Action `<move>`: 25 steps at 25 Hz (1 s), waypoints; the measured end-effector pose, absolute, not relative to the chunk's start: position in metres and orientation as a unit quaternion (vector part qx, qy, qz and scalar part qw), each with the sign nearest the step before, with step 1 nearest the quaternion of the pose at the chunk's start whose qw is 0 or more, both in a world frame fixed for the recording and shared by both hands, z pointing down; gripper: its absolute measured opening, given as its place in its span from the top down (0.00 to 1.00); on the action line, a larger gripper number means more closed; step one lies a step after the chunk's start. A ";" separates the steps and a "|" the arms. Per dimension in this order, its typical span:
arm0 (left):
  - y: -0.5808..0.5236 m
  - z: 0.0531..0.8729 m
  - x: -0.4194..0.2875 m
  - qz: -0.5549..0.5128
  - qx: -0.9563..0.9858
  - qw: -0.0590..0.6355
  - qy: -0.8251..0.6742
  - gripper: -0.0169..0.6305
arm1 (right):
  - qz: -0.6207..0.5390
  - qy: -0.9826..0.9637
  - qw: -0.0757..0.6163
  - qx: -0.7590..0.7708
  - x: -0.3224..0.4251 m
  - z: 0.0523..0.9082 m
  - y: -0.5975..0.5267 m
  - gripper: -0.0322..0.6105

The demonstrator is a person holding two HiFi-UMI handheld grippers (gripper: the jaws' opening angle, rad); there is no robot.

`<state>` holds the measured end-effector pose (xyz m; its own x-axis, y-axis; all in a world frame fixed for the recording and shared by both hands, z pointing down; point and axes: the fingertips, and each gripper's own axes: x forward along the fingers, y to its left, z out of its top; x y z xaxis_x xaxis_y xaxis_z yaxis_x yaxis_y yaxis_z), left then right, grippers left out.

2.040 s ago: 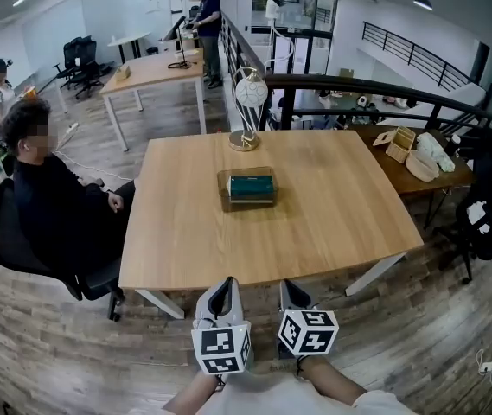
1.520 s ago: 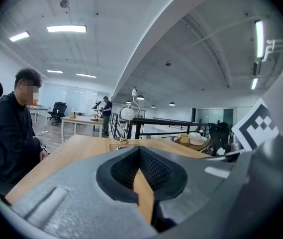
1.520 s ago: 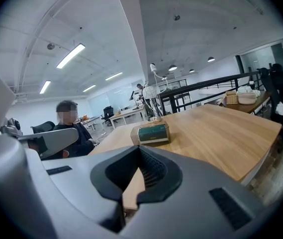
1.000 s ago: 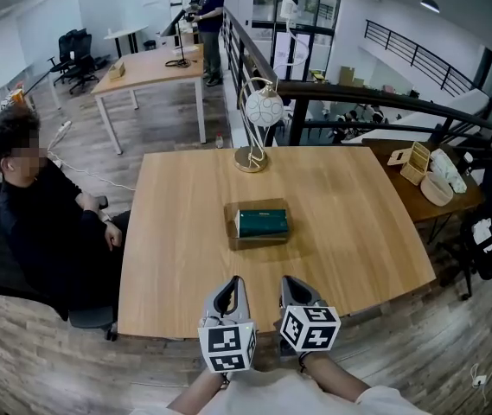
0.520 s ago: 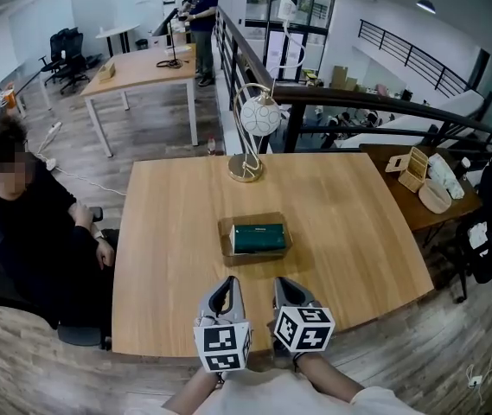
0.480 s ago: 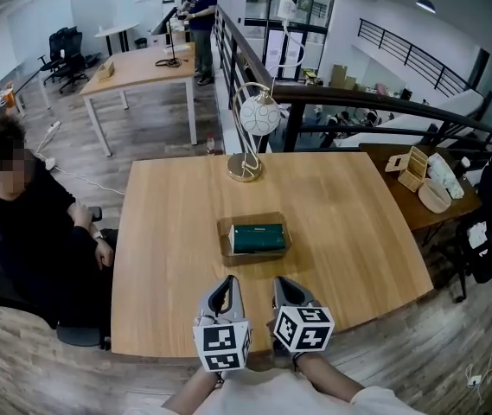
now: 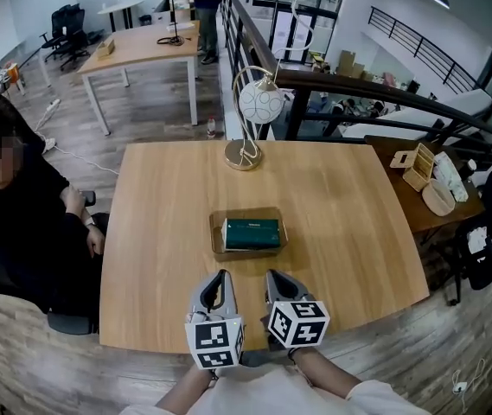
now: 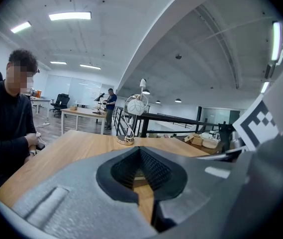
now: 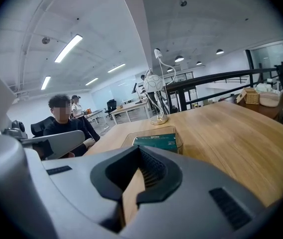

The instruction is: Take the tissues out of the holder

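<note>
On the table (image 7: pixel 341 232), the green tissues (image 7: pixel 250 233) sit inside the holder (image 7: pixel 214 232), so nothing is done yet; the left claw (image 7: pixel 220 284) and right claw (image 7: pixel 277 280) are squeezed closed, holding nothing

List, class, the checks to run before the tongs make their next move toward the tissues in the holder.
1. The green tissue pack sits in the holder, in plain view: ok.
2. The left tongs are open to grasp: not ok, shut.
3. The right tongs are open to grasp: not ok, shut.
4. The table is bare between tongs and holder: ok.
5. The lamp stands apart from the holder: ok.
6. The pack sits loose in the holder: cannot tell.
</note>
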<state>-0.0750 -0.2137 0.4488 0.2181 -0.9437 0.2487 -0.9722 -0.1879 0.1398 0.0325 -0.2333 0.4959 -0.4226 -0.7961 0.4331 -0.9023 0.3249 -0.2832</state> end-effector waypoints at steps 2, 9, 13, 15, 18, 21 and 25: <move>-0.217 0.449 -0.078 0.056 0.763 0.134 -0.630 0.96 | 0.246 -0.812 0.113 0.517 0.032 0.499 -0.241 0.94; -0.223 0.447 -0.085 0.059 0.742 0.133 -0.654 0.96 | 0.226 -0.836 0.144 0.479 0.033 0.504 -0.283 0.94; -0.226 0.450 -0.091 0.060 0.730 0.139 -0.667 0.96 | 0.207 -0.863 0.167 0.429 0.021 0.506 -0.308 0.94; -0.227 0.453 -0.093 0.059 0.723 0.141 -0.673 0.96 | 0.194 -0.874 0.187 0.404 0.015 0.509 -0.319 0.92; -0.229 0.454 -0.096 0.059 0.714 0.144 -0.683 0.96 | 0.173 -0.886 0.220 0.370 0.006 0.515 -0.335 0.78; -0.229 0.456 -0.099 0.061 0.707 0.145 -0.689 0.96 | 0.153 -0.893 0.247 0.343 -0.001 0.519 -0.348 0.71; -0.231 0.458 -0.103 0.062 0.698 0.150 -0.697 0.96 | 0.131 -0.900 0.285 0.303 -0.007 0.527 -0.362 0.58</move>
